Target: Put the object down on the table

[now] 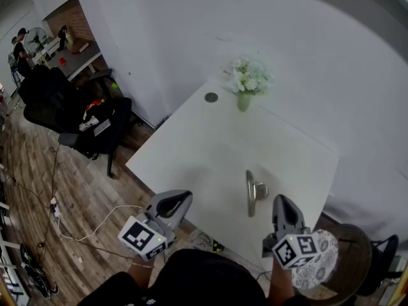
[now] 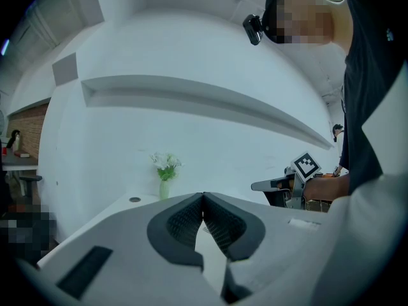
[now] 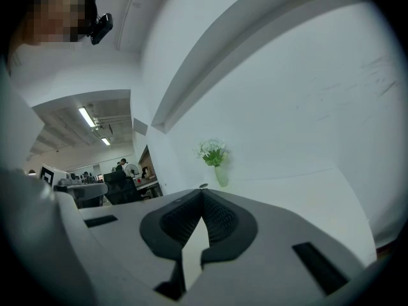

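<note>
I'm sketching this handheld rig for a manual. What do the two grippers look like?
The left gripper and right gripper match: light grey plastic bodies, tapering jaws lined with dark ribbed pads, and a white cube with black square markers at the back. The person wears a dark top.

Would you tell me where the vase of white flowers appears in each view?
Head view: vase of white flowers at the far edge of the table, upper centre.
Left gripper view: vase left of centre, above the jaws.
Right gripper view: vase near centre, just above the jaws.
Shared landmark: the round dark disc on the table, left of it.
</note>
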